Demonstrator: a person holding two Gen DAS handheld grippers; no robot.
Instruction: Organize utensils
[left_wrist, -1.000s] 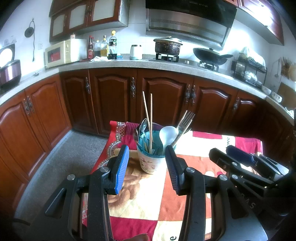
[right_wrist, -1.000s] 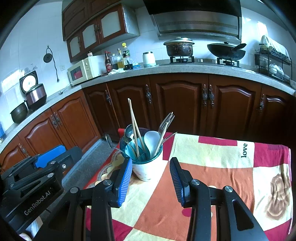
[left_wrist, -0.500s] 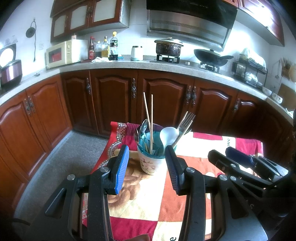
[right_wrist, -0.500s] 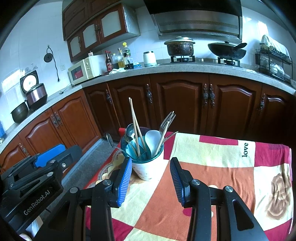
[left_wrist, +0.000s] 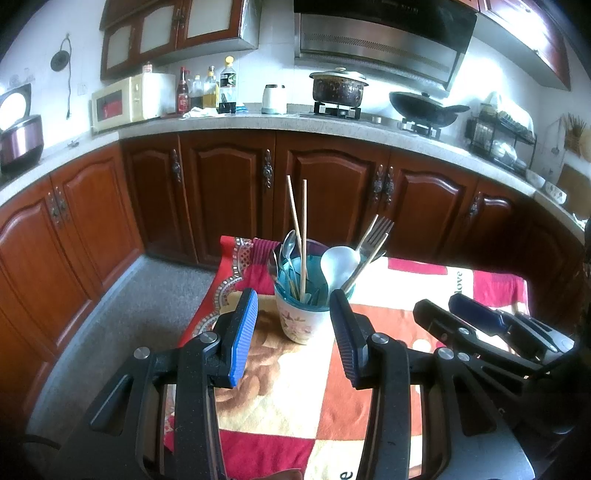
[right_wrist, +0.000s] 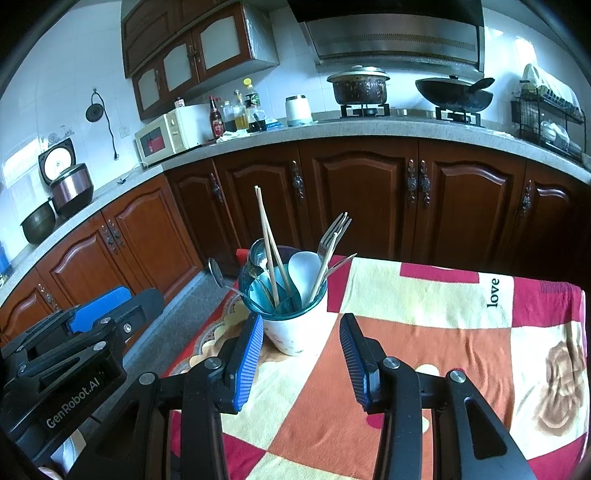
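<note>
We see the utensil cup (left_wrist: 303, 316) standing upright near the far left corner of the patchwork cloth (right_wrist: 424, 354) that covers the table. Inside the cup is a teal holder (right_wrist: 258, 295). From it rise two chopsticks (left_wrist: 300, 236), a white spoon (left_wrist: 338, 262), two forks (left_wrist: 373, 236) and some metal spoons (right_wrist: 256, 254); how many metal spoons there are we cannot tell, because they overlap each other. The lower parts of all utensils are hidden in the cup.

Our left gripper (left_wrist: 293, 334) is released, its blue pads wide apart, and the cup stands just beyond them, not touched. Our right gripper (right_wrist: 301, 350) is also released and holds nothing; the cup is in front of it, a little to the left. The edges of both views cut off the gripper bodies.
</note>
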